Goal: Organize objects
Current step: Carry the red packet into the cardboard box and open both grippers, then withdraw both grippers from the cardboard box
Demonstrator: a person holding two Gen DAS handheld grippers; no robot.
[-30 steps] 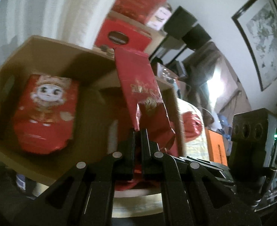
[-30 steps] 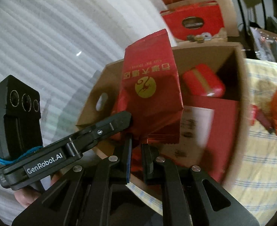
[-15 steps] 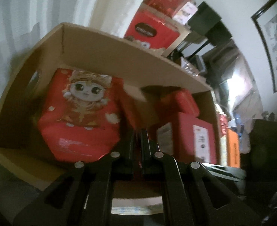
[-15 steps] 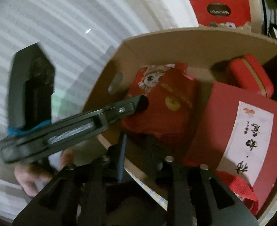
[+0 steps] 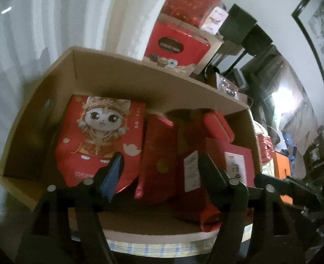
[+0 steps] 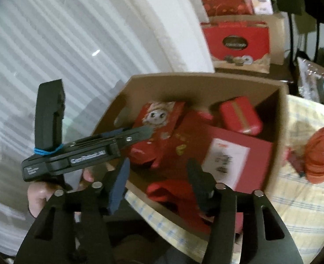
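Pouch (image 5: 157, 154) released (in box (image 5: 139, 77)), between spread fingers (image 5: 112, 171).

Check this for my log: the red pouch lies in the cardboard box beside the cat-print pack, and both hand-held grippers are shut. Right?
Not quite: both are open. The left wrist view shows the left hand-held gripper with its jaws spread wide and nothing between them; the right wrist view shows the same for the right hand-held gripper. The red pouch does lie in the cardboard box beside the cat-print pack.
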